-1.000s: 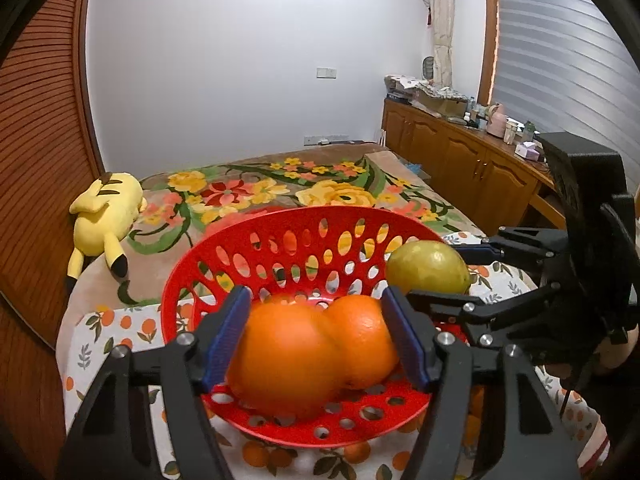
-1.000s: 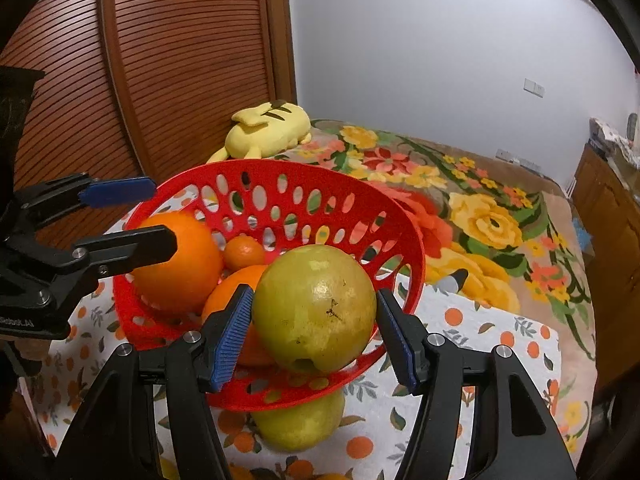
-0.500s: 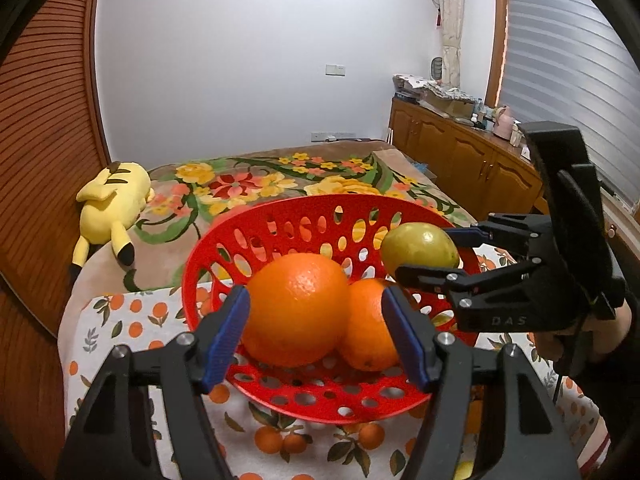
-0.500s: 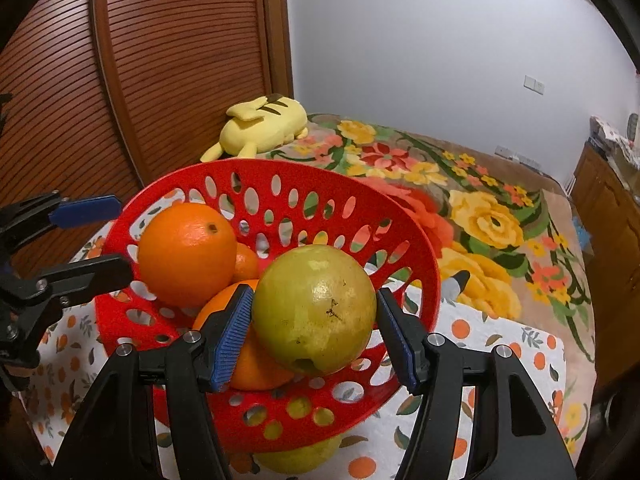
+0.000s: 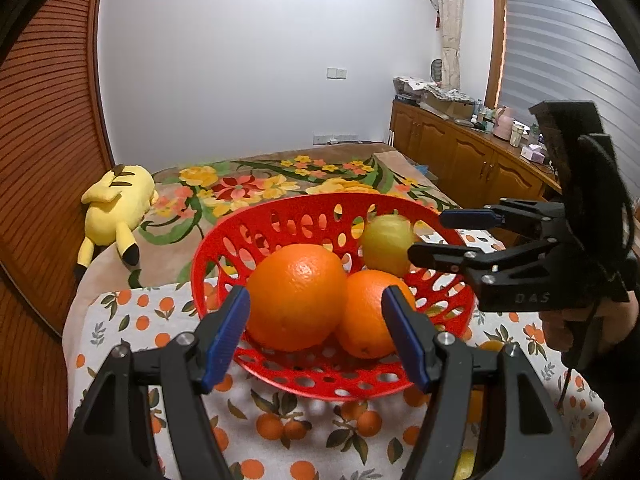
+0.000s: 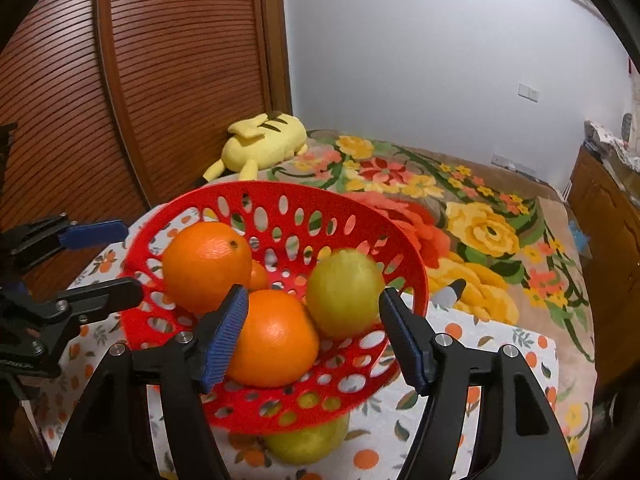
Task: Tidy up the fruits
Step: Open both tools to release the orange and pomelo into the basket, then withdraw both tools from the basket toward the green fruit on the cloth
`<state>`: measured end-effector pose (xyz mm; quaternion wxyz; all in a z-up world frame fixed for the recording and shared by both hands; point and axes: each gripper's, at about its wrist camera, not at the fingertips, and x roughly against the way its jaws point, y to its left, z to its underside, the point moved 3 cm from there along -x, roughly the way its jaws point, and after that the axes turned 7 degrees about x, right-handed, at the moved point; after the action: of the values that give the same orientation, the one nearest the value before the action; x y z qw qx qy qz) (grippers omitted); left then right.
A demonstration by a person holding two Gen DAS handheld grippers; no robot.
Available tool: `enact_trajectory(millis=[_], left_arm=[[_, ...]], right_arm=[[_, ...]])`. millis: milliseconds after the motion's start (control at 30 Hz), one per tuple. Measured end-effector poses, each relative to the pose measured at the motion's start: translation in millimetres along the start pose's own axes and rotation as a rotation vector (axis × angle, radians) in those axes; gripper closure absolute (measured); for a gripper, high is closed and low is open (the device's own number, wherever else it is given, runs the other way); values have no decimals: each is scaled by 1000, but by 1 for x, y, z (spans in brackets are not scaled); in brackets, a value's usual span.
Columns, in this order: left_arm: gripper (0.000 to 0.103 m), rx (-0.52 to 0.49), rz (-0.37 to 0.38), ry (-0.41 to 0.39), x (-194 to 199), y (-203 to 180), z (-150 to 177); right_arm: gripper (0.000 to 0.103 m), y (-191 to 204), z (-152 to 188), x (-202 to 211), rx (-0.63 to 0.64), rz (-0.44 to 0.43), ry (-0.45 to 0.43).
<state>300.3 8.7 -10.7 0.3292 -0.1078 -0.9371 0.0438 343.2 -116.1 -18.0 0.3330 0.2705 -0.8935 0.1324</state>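
Observation:
A red perforated basket stands on the orange-print cloth. It holds a big orange, a second orange, a small orange and a yellow-green pear, which looks blurred. My left gripper is open and empty in front of the basket. My right gripper is open, its fingers apart on either side of the pear and second orange.
Another yellow-green fruit lies on the cloth under the basket's near rim. A yellow plush toy lies on the floral blanket behind. Wooden cabinets stand at the right, a slatted wooden door at the left.
My right gripper opened and let the pear drop into the basket. My left gripper backed away from the big orange, which stays in the basket.

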Motion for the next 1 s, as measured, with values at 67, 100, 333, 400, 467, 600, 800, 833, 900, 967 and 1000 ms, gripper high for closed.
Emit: enact_trajectory(millis=[67,100,333,400,467,600,800,833,900,967,1000], left_arm=[[35,-4,1,-4,3,-1,1],[35,-7,2,-6,6,-2,3],[35,-13,6,-17,26,-11,17],[35,-16,4,-16,31,-13,24],[35,-16,7,-16,36,-15,31],[32,-18,10,-9,44,-21,46],[28,-11,5,6,57,-26,72],[27,-10,6,8,59,-26,76],[27,-6,5,15,62,-27,84],[27,-7,5,28,64,-27,95],[27,-9,3,35,64,-28,100]], right_arm=[[33,4,5,10,-7,1,-8],[33,6,9,15,-10,2,-11],[33,20,36,51,-47,18,-42],[33,24,45,63,-56,26,-52],[33,30,52,74,-66,30,-60],[33,41,68,88,-73,43,-68],[33,54,99,103,-100,52,-72],[33,57,107,106,-109,49,-73],[33,60,116,108,-119,51,-70],[33,62,126,109,-130,51,-67],[33,63,130,109,-136,50,-66]])
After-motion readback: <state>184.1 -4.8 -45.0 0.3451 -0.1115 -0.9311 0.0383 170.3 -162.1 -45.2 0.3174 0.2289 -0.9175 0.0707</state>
